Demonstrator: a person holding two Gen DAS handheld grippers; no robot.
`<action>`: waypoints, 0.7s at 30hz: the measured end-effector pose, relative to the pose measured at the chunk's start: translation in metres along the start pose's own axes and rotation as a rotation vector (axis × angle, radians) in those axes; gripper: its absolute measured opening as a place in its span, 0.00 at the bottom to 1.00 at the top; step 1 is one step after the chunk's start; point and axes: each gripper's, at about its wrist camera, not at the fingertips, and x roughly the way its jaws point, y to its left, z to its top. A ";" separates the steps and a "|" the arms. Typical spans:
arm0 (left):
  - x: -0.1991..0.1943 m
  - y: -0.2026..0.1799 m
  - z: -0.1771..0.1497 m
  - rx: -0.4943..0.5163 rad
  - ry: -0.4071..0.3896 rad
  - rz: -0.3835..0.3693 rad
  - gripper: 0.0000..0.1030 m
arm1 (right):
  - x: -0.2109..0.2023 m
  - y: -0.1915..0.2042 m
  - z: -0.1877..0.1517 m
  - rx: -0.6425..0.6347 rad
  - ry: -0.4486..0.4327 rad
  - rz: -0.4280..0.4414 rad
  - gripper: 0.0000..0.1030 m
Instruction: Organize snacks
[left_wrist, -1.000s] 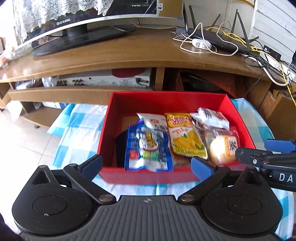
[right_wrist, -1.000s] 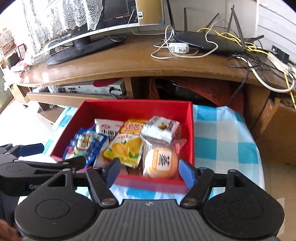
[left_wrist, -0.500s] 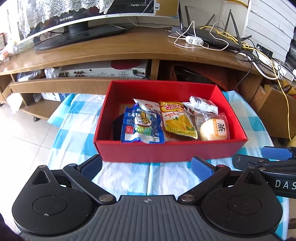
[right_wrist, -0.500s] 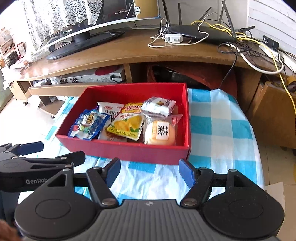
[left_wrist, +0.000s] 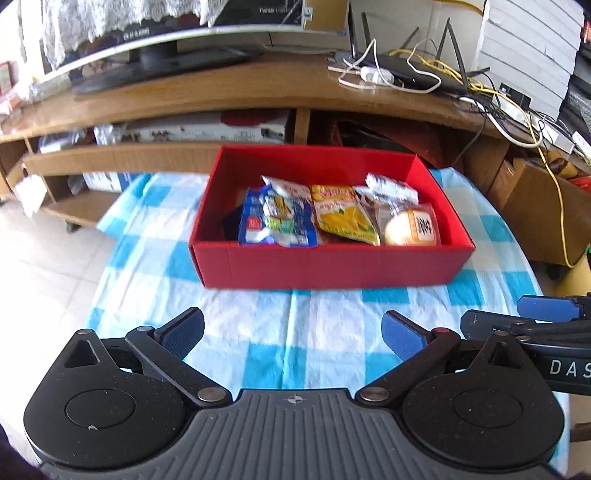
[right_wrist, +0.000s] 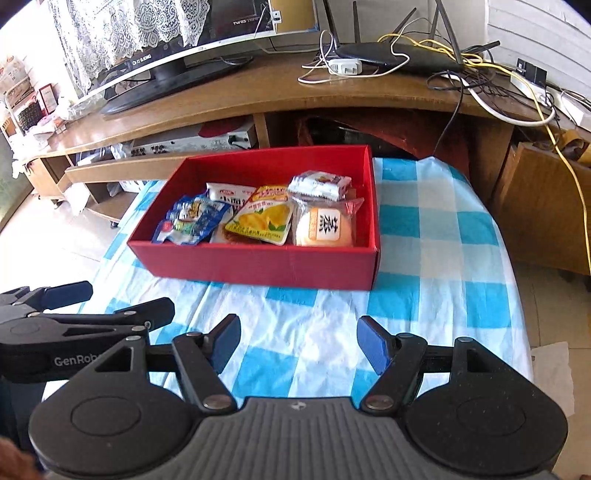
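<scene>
A red box (left_wrist: 325, 267) (right_wrist: 266, 266) stands on the blue-and-white checked tablecloth (left_wrist: 280, 332) (right_wrist: 424, 266). Inside lie several snack packets: a blue packet (left_wrist: 275, 221) (right_wrist: 192, 219), a yellow mango packet (left_wrist: 341, 214) (right_wrist: 264, 218), a round bun in clear wrap (left_wrist: 410, 229) (right_wrist: 325, 225) and small white packets (left_wrist: 391, 184) (right_wrist: 319, 182). My left gripper (left_wrist: 293, 332) is open and empty, well in front of the box. My right gripper (right_wrist: 299, 345) is open and empty, also in front of the box. Each gripper shows at the edge of the other's view.
Behind the table is a wooden TV stand (left_wrist: 221, 88) (right_wrist: 258, 85) with a monitor (right_wrist: 166, 55), a router (left_wrist: 417, 70) (right_wrist: 391, 55) and tangled cables (right_wrist: 498, 85). A cardboard box (right_wrist: 546, 206) stands at the right. Tiled floor (left_wrist: 44, 266) lies left.
Both grippers have drawn back from the red box, which now looks smaller and farther away. Both stay open and empty. The snacks have not moved.
</scene>
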 end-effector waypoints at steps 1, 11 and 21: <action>0.000 0.001 -0.002 -0.009 0.008 -0.012 1.00 | -0.001 0.000 -0.002 0.001 0.001 0.001 0.79; -0.004 0.002 -0.023 -0.037 0.050 -0.043 1.00 | -0.009 0.000 -0.023 0.000 0.018 -0.002 0.79; -0.010 0.002 -0.040 -0.056 0.063 -0.029 1.00 | -0.013 0.006 -0.038 -0.018 0.038 0.001 0.79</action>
